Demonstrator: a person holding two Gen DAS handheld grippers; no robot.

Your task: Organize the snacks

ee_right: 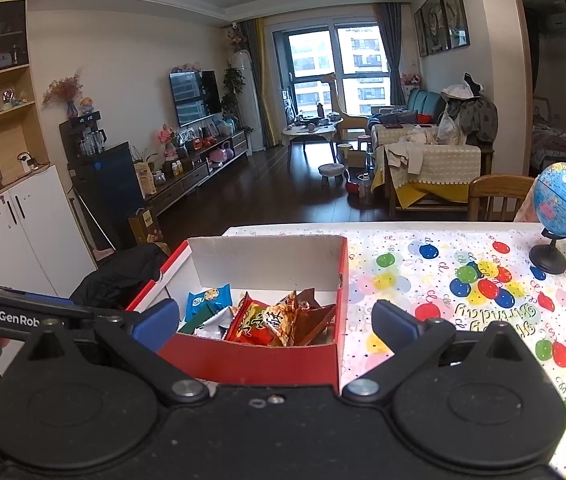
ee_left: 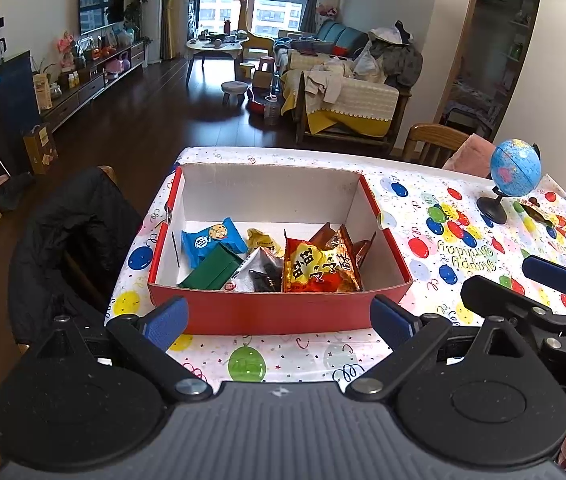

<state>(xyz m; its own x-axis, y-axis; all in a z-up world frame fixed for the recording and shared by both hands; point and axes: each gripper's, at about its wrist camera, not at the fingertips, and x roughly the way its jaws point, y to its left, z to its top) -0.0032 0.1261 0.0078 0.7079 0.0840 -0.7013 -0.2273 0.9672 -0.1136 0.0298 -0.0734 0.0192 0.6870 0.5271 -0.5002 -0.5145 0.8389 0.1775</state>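
Near the tabletop's left edge sits the red box (ee_left: 275,312) holding the snacks (ee_left: 319,268), one more snack (ee_left: 539,212) beside the globe (ee_left: 515,168), while left gripper (ee_left: 279,320) and right gripper (ee_right: 277,320) gape empty.

Matt cardboard box (ee_left: 275,312), glossy foil snack packets (ee_left: 319,268), smooth printed plastic-looking tablecloth (ee_left: 435,248), ribbed blue gripper pads (ee_left: 167,320), matt black plastic arms.

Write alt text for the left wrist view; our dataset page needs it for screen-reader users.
An open left gripper faces a red box of snack packets on a balloon-print tablecloth; a small globe stands at right, beside the right gripper.
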